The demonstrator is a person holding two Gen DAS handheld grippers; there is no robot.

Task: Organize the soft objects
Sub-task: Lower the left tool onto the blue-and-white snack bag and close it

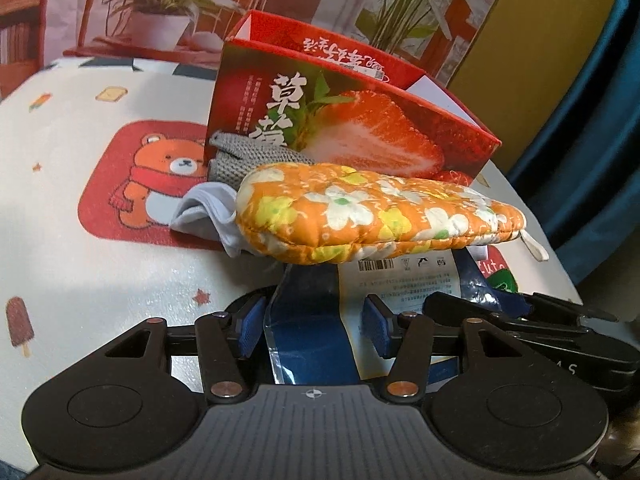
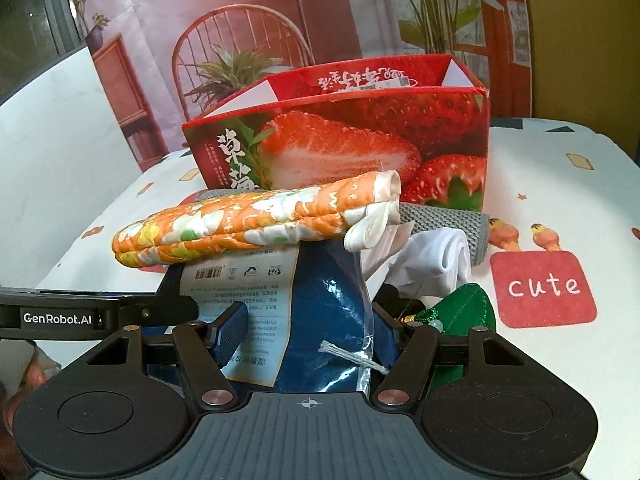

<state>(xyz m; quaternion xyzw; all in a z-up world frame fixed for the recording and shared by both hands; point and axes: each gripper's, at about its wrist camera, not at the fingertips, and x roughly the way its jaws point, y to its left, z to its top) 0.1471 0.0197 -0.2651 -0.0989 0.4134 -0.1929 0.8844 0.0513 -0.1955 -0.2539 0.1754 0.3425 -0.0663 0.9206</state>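
1. Bottom centre: the left gripper (image 1: pixel 312 326) and the right gripper (image 2: pixel 310 334), two in all, both spread around one blue plastic-wrapped package (image 2: pixel 328 304).
2. Mid-frame: one orange floral oven mitt (image 1: pixel 372 212) lies on it; one white sock (image 2: pixel 438 262) and one grey knit cloth (image 1: pixel 244 156) sit beside.
3. Behind: one strawberry box (image 2: pixel 360 140).

Straight ahead of you the orange flower-print quilted oven mitt (image 1: pixel 372 212) lies across the blue plastic-wrapped packet (image 1: pixel 308 332), blocking the way to the open-topped red strawberry-print cardboard box (image 1: pixel 344 128). Grey knitted cloth (image 2: pixel 448 220) and white socks (image 2: pixel 436 260) crowd the box's foot. The desk (image 1: pixel 100 272) on your left offers bare cartoon-print cloth.
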